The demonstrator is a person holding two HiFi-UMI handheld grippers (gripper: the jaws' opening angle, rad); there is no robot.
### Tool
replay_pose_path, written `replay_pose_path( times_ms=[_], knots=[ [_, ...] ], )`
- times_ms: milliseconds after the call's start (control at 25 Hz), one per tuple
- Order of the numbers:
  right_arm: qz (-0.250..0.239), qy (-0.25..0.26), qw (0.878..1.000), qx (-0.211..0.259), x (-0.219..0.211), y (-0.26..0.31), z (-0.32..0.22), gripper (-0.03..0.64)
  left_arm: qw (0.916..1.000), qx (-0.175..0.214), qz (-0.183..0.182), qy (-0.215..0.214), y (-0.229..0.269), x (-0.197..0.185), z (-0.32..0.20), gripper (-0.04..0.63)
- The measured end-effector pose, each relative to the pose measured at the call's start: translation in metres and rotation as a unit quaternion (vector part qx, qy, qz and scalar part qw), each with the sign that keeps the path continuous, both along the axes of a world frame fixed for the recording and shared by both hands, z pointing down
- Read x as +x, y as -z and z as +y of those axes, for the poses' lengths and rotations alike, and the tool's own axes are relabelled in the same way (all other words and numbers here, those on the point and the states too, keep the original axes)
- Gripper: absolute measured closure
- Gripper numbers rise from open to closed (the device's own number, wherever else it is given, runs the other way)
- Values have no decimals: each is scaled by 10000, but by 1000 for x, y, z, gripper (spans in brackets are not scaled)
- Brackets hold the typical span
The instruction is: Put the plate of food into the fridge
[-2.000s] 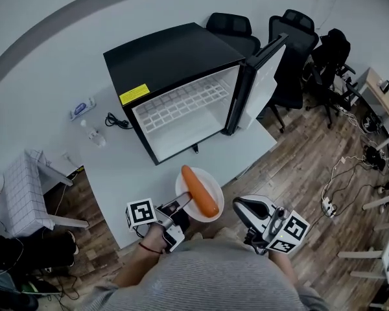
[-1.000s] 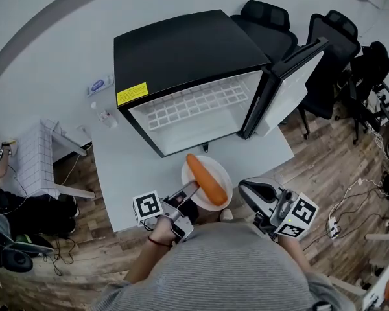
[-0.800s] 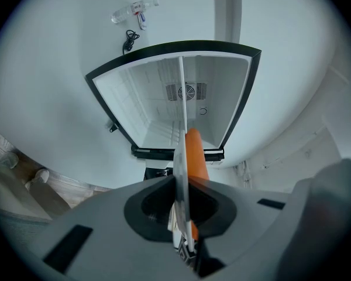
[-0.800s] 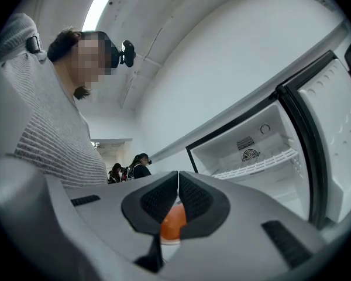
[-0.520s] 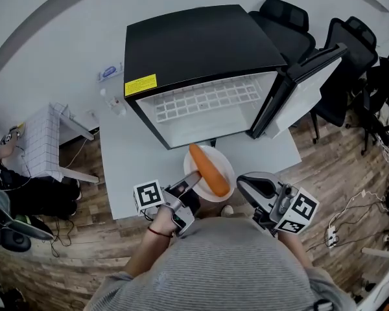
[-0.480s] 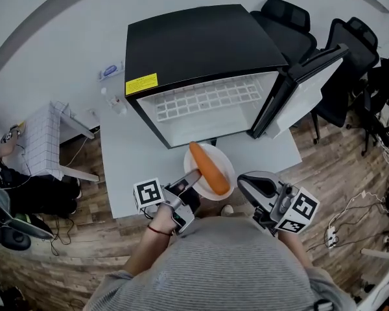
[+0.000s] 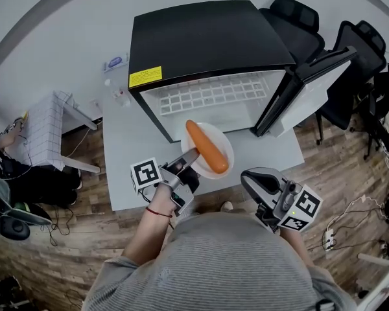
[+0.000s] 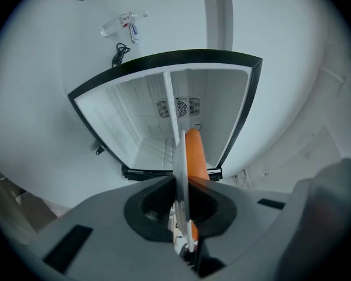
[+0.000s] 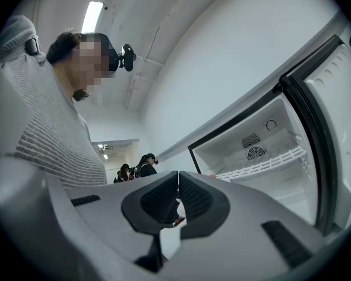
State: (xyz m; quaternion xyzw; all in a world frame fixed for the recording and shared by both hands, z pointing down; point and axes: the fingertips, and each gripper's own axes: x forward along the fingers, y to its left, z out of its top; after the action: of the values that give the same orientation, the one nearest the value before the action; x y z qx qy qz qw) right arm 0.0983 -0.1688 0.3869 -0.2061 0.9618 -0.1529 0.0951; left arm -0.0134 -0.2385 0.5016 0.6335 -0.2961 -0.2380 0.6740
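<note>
The left tongs [image 7: 189, 157], held out from the person's torso on an outstretched forearm, are clamped on the near rim of the white plate [image 7: 226, 141]. The plate carries a carrot [image 7: 206, 146] over the table [image 7: 131, 164], just before the open fridge [image 7: 207, 37]. The right tongs [image 7: 258, 179], jaws together and empty, sit close to the waist.

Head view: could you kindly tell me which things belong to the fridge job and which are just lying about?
Job: plate, held at its rim by the left gripper; carrot on it; open fridge; right gripper, shut and empty.
Lying about: small bottle, office chairs, white side table.
</note>
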Motion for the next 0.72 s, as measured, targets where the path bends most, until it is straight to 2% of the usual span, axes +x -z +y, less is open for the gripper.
replay_pose_path(
  times_ms=[320, 720],
  knots=[
    [30, -36, 10000, -30, 4, -3, -1, 603, 9994, 84, -269, 198, -3, -14, -29, 561],
    [42, -230, 9997, -119, 17, -5, -5, 603, 9974, 108, -275, 665, 0, -27, -62, 561]
  ],
)
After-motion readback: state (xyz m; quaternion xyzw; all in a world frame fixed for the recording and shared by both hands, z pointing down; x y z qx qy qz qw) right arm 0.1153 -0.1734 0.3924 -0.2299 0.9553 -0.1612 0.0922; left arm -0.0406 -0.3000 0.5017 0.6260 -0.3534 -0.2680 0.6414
